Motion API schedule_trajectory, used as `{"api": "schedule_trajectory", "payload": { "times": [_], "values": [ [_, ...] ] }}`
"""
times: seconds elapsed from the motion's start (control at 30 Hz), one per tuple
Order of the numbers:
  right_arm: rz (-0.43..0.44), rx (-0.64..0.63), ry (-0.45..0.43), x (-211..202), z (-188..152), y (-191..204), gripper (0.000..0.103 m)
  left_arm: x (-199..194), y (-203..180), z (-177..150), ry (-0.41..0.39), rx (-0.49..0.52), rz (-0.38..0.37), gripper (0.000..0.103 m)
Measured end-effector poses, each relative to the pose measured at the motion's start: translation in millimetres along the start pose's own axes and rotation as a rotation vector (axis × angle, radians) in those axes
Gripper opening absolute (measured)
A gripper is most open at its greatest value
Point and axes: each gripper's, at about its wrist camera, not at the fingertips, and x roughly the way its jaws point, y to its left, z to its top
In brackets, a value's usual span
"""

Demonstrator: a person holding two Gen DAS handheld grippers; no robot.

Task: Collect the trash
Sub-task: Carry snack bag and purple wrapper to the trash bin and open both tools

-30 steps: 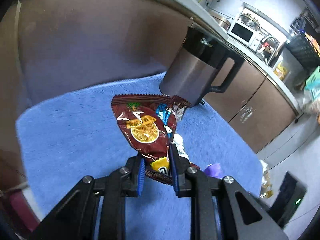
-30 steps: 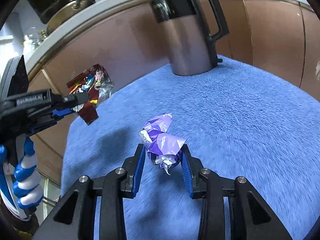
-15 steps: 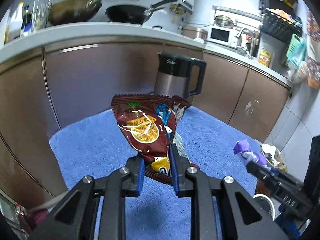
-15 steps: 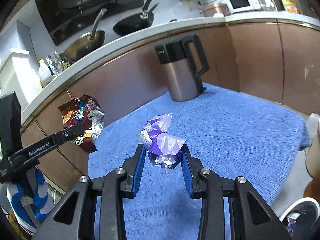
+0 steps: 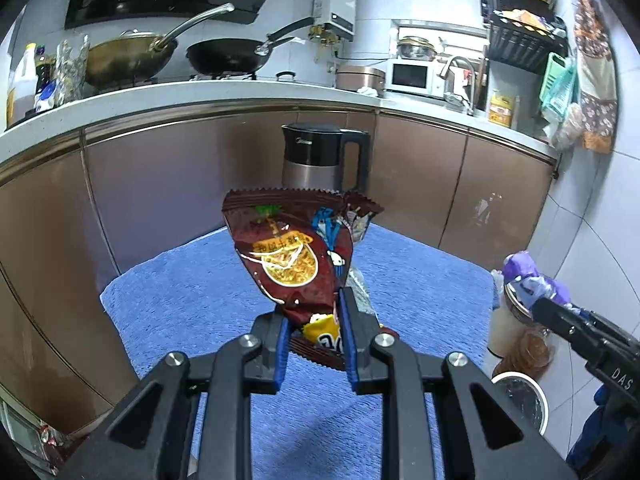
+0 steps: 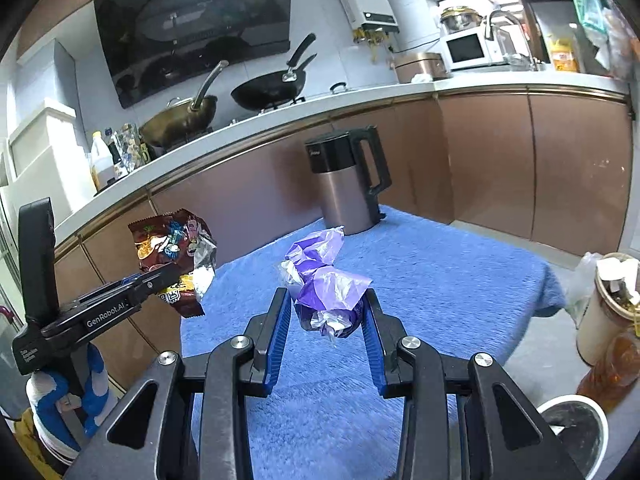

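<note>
Now both pieces of trash lifted clear of the blue tabletop [image 5: 192, 300], one per tool. Left tool [image 5: 314, 336] clamped on the lower corner of a brown snack bag [image 5: 292, 256], centre of the left view; bag standing up from the pinch, serrated top edge uppermost, torn flap with silvery lining folded toward the right. Pinched low probably because a flat corner is the easiest part of a limp foil bag to catch. Same bag at middle left of the right view [image 6: 172, 248], hanging beyond the tabletop's left edge, in front of the brown cabinets.

Right tool [image 6: 324, 320] closed around a crumpled purple wrapper [image 6: 324, 284], centre of the right view, wad bulging above and below the blue pads [image 6: 370, 332]; wider gap than the left tool, since the ball is bulky. Wrapper also at the right edge of the left view [image 5: 532, 280], past the tabletop's right side.

Kettle [image 6: 348, 184] upright at the far end of the tabletop, well apart from both loads, not trash by the look of it.

Round white-rimmed container [image 6: 576, 428] at lower right of the right view, on the floor just off the tabletop, likely the bin. Judging from this, pickup done, drop-off not yet. Risk: light wrapper slipping or clinging to the pads on release.
</note>
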Motion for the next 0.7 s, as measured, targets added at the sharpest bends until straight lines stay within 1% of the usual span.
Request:
{"api": "schedule_trajectory", "payload": {
  "times": [0.2, 0.3, 0.4, 0.43, 0.7],
  "values": [
    [-0.051, 0.023, -0.031, -29.1, -3.6, -18.7, 0.035, 0.1, -28.8, -1.0, 0.003, 0.057, -0.05, 0.021],
    [-0.103, 0.034, -0.052, -46.4, -7.0, -32.2, 0.035, 3.5, -58.0, -0.9, 0.016, 0.115, -0.101, 0.021],
    [-0.18, 0.056, -0.069, -66.7, -13.1, -54.4, 0.035, 6.6, -88.1, -3.4, 0.018, 0.185, -0.142, 0.021],
    [-0.203, 0.069, -0.073, -72.7, -15.8, -62.0, 0.035, 8.8, -104.1, -5.2, 0.023, 0.218, -0.167, 0.021],
    [-0.408, 0.235, -0.077, -113.1, -47.3, -143.5, 0.035, 22.3, -202.6, -25.5, 0.059, 0.407, -0.318, 0.022]
  ]
}}
